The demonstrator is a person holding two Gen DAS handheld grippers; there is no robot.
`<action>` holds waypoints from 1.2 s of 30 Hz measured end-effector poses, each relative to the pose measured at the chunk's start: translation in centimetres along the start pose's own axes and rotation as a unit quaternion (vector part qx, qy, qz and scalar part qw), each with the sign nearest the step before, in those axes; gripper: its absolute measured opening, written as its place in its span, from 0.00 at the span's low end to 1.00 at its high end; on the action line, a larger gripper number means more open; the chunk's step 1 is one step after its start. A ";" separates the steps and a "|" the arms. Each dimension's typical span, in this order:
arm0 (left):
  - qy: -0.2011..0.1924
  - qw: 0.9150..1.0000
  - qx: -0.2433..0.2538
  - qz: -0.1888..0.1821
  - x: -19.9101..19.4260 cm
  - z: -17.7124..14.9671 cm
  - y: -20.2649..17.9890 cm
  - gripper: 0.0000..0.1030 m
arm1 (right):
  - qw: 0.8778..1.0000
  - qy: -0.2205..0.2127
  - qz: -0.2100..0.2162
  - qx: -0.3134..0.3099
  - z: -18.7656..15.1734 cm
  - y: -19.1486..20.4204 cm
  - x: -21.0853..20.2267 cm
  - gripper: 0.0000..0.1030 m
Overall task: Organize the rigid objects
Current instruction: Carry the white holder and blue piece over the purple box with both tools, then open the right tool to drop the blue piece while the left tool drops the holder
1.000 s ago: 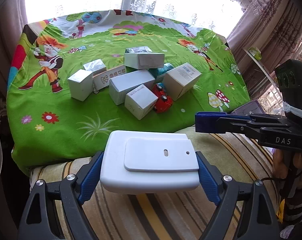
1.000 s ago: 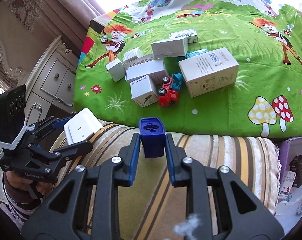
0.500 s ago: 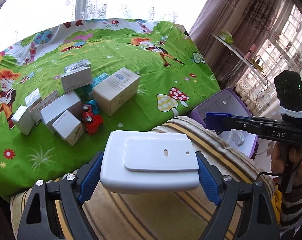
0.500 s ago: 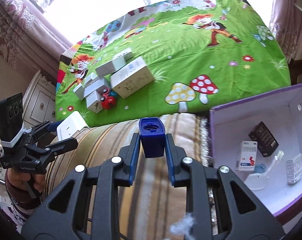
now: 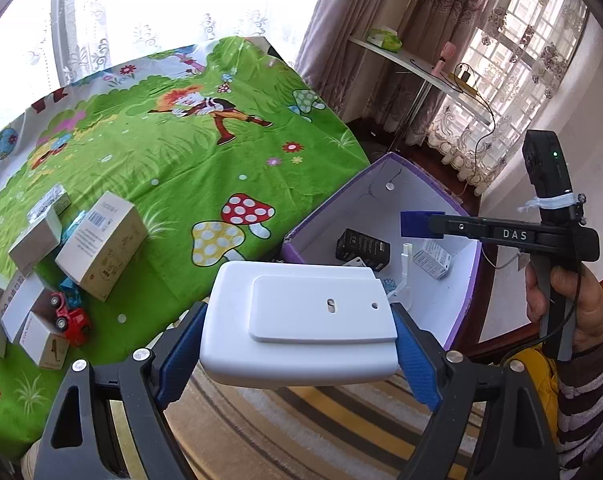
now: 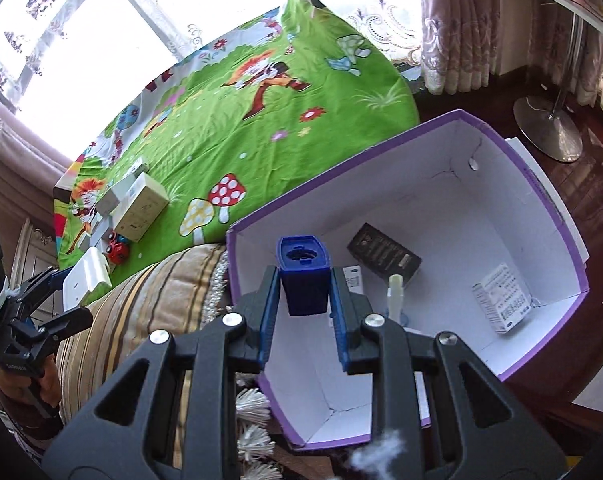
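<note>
Green cartoon bedsheet (image 5: 189, 168) behind both fingers; left fingers (image 5: 297, 344) clamp one white device (image 5: 301, 320), right fingers (image 6: 304, 300) pinch one blue cap (image 6: 303, 280) above the purple box (image 6: 541, 208).

The open purple-rimmed cardboard box (image 6: 549, 200) stands right of the bed with the green cartoon sheet (image 6: 261, 128). In it lie a black carton (image 6: 383, 252) and, nearer the right wall, a white printed carton (image 6: 505, 304). Small white boxes (image 5: 101, 248) cluster on the bed's left part.

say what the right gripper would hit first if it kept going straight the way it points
Probably the white inside of the purple box. The right gripper, shut on a blue cap, points down into the open box; depth is unclear, so it might meet the black packet instead.
</note>
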State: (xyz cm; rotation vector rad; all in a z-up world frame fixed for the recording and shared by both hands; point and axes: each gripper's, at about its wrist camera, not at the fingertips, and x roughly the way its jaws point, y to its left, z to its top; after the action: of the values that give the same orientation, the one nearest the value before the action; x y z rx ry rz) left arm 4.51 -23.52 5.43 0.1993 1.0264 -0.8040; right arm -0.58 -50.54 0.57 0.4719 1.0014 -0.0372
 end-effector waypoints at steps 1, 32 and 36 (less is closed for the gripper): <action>0.002 1.000 0.004 -0.002 0.4 0.3 -0.5 0.85 | 1.000 -0.002 -0.004 0.005 0.1 -0.6 0.0 0.28; 0.029 0.998 0.048 -0.016 6.8 4.1 -6.6 0.86 | 0.996 -0.033 -0.050 0.069 2.2 -7.1 -0.9 0.60; 0.025 0.999 0.039 -0.013 7.2 4.4 -6.5 0.88 | 0.996 -0.034 -0.051 0.061 2.0 -6.5 -1.1 0.62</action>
State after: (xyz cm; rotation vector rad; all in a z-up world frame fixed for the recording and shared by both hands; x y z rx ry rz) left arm 5.04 -33.88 3.21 0.2739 1.0478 -0.8675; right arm -1.12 -57.42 -0.02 0.5284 0.9594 -0.2053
